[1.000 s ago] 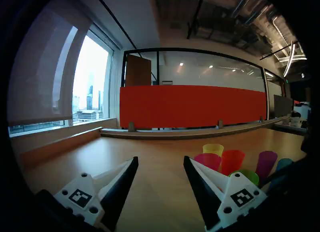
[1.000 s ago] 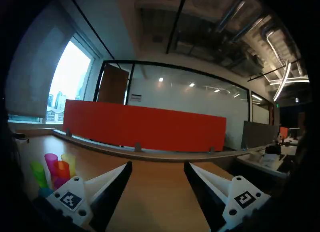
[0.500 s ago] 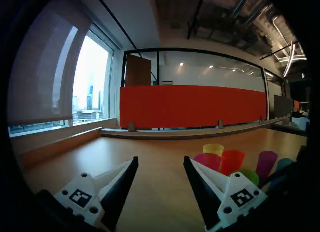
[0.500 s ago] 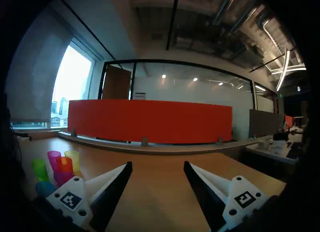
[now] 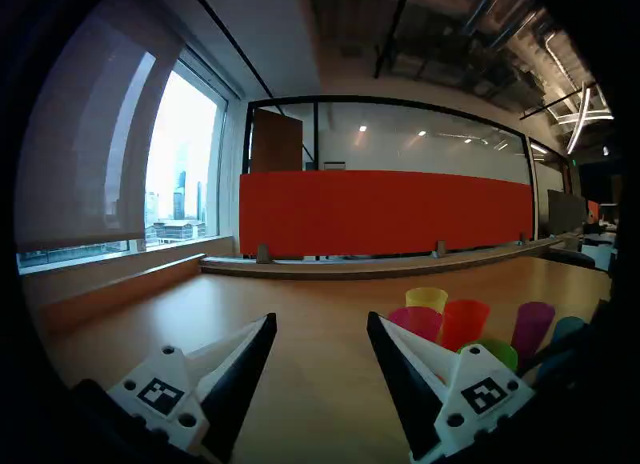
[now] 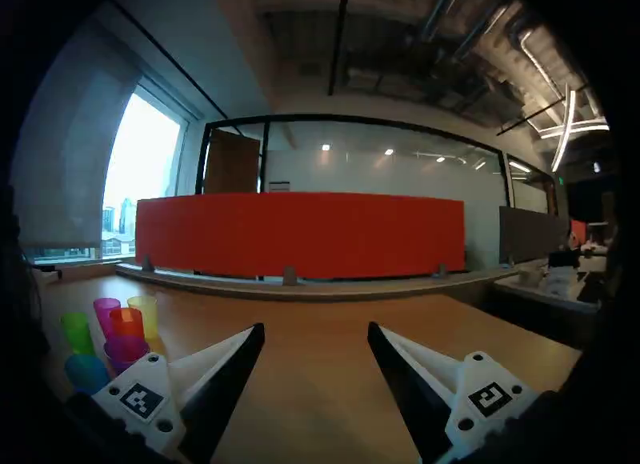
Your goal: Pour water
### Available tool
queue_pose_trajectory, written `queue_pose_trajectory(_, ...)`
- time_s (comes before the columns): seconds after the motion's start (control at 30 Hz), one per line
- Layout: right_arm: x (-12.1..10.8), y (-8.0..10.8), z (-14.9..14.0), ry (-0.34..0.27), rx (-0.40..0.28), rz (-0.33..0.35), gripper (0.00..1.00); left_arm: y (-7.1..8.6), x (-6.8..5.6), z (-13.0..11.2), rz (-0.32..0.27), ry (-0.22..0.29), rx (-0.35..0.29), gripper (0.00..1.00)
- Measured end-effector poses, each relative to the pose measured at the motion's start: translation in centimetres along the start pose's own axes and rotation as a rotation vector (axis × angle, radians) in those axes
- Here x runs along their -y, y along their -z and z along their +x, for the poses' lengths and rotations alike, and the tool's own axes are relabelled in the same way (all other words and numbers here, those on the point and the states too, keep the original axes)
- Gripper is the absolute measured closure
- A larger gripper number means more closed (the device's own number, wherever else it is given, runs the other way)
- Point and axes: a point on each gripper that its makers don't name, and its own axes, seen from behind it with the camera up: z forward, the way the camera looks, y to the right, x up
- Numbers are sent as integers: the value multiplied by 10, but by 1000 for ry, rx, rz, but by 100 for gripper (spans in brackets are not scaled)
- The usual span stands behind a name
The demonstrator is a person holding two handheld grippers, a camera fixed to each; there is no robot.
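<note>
Left gripper view: the left gripper [image 5: 321,318] hangs over a wooden table [image 5: 320,392], fingers apart and empty, with coloured cups [image 5: 466,320] clustered just beside its right finger. Right gripper view: the right gripper [image 6: 314,328], likewise spread and empty, has the coloured cups [image 6: 126,324] at lower left — their contents apparently too dim to judge.

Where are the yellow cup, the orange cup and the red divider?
yellow cup [image 5: 426,298], left gripper view, upper wall.
orange cup [image 5: 466,322], left gripper view, front wall.
red divider [image 6: 300,236], right gripper view, panel's middle.
</note>
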Motion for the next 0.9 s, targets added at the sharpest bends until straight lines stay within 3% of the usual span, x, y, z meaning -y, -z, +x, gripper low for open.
queue_pose_trajectory(0.9,2,-1,-13,-8,35,5,0,0,1,0,0,0,0,17)
